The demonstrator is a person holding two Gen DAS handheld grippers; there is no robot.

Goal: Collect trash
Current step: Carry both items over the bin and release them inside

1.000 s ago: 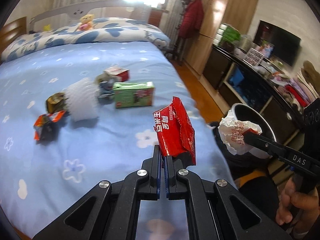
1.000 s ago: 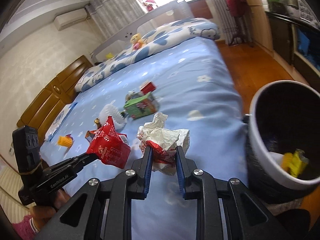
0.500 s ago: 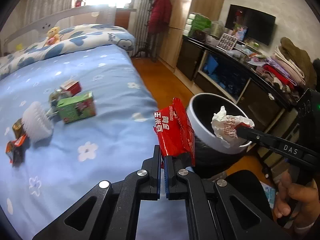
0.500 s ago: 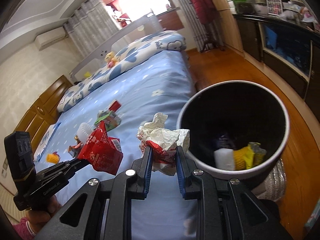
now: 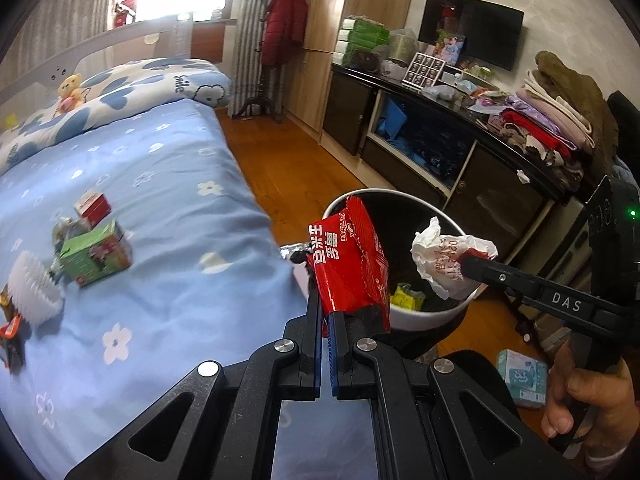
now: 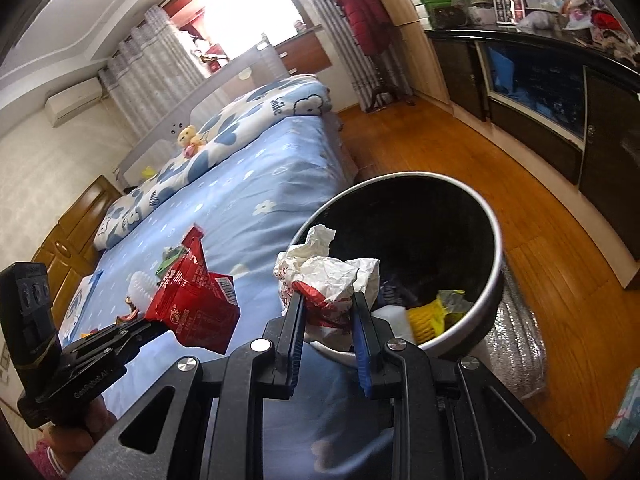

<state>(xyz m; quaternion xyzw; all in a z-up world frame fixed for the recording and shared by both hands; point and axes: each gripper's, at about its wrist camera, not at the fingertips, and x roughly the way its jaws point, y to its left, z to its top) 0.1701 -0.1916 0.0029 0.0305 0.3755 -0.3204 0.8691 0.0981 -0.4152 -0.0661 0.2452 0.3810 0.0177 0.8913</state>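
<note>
My left gripper (image 5: pixel 329 312) is shut on a red snack wrapper (image 5: pixel 352 264), held at the near left rim of the round trash bin (image 5: pixel 436 312). My right gripper (image 6: pixel 326 300) is shut on a crumpled white paper wrapper (image 6: pixel 328 268), held over the bin's near rim (image 6: pixel 480 316). The left wrist view shows that paper ball (image 5: pixel 444 260) above the bin's right side. Inside the bin lie yellow and white scraps (image 6: pixel 428 316). On the blue bed (image 5: pixel 160 208) lie a green carton (image 5: pixel 96 256), a small red-and-white box (image 5: pixel 92 204), a white ribbed cup (image 5: pixel 34 296) and small wrappers (image 5: pixel 12 328).
The bin stands on the wooden floor (image 6: pixel 532 216) beside the bed's edge. A long dark cabinet (image 5: pixel 460 160) with clutter on top runs along the right wall. A small blue pack (image 5: pixel 520 376) lies on the floor near the hand (image 5: pixel 580 396) that holds the right gripper.
Both grippers have swung right from over the bed to the bin, each still holding its piece. The bin has come closer and more central in both views.
</note>
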